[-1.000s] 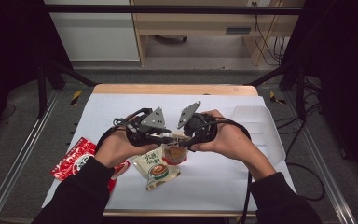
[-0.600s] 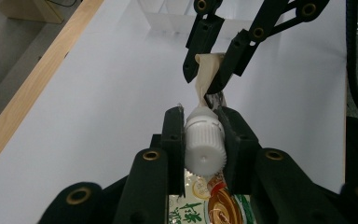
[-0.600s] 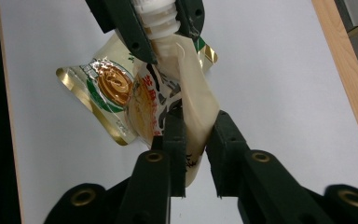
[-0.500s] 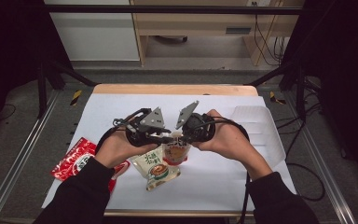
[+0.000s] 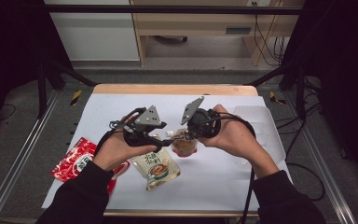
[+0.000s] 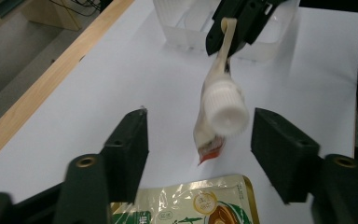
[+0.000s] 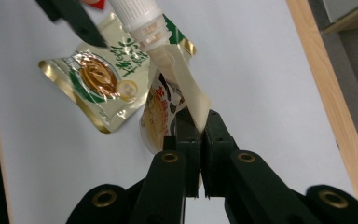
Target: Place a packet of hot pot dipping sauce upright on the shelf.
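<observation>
While the right gripper [image 7: 199, 122] pinches the spout pouch [image 6: 216, 100] by its edge above the table [image 5: 223, 182], the left gripper [image 6: 198, 144] has just opened beside the white cap [image 6: 226, 109]. It looks like a handover. Next, the right one must carry it alone.

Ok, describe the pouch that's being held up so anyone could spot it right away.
Over the middle of the white table, the right gripper pinches a small spouted pouch by its edge. Unlike the flat green-and-gold packet and the red packet, it has a white screw cap.
</observation>
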The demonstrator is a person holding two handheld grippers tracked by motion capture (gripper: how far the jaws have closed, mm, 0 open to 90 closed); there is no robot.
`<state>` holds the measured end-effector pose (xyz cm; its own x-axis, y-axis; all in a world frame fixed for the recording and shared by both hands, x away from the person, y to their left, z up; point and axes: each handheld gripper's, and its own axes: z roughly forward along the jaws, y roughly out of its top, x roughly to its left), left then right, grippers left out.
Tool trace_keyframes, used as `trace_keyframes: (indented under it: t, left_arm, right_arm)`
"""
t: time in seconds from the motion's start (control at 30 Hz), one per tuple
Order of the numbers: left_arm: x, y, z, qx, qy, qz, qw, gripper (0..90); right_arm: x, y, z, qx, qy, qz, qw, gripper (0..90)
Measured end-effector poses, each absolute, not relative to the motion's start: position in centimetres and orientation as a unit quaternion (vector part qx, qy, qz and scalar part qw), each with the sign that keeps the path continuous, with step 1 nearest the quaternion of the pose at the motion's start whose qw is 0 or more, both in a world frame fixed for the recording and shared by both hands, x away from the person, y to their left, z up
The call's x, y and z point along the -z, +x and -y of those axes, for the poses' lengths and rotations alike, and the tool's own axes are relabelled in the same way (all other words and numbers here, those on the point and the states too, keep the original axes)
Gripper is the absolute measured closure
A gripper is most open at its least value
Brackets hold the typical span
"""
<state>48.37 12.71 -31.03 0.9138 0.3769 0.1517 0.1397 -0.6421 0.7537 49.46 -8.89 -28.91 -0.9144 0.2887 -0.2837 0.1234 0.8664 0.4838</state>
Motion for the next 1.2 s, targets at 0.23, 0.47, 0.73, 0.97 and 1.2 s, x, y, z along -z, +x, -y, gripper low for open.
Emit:
trace_keyframes:
  t: [0.23, 0.47, 0.73, 0.97, 1.2]
  left_arm:
    - [33.2, 47.3, -14.4, -0.168, 0.88, -0.193, 0.399, 19.5]
    - [37.1, 46.5, -16.1, -0.181, 0.875, -0.229, 0.386, 13.8]
    - [40.5, 46.5, -18.0, -0.191, 0.867, -0.268, 0.375, 12.7]
    - [40.9, 46.3, -19.8, -0.2, 0.863, -0.279, 0.37, 9.9]
    - [41.3, 45.9, -21.2, -0.205, 0.854, -0.297, 0.375, 8.8]
  right_arm:
    - [28.1, 50.3, 11.1, -0.232, 0.126, -0.944, 0.198, 87.6]
    - [26.6, 51.4, 13.5, -0.245, 0.138, -0.931, 0.233, 87.8]
    - [25.1, 51.8, 15.9, -0.259, 0.161, -0.914, 0.267, 87.9]
    - [24.4, 52.2, 17.8, -0.266, 0.175, -0.902, 0.291, 88.0]
    - [24.4, 52.6, 20.1, -0.262, 0.2, -0.891, 0.313, 88.0]
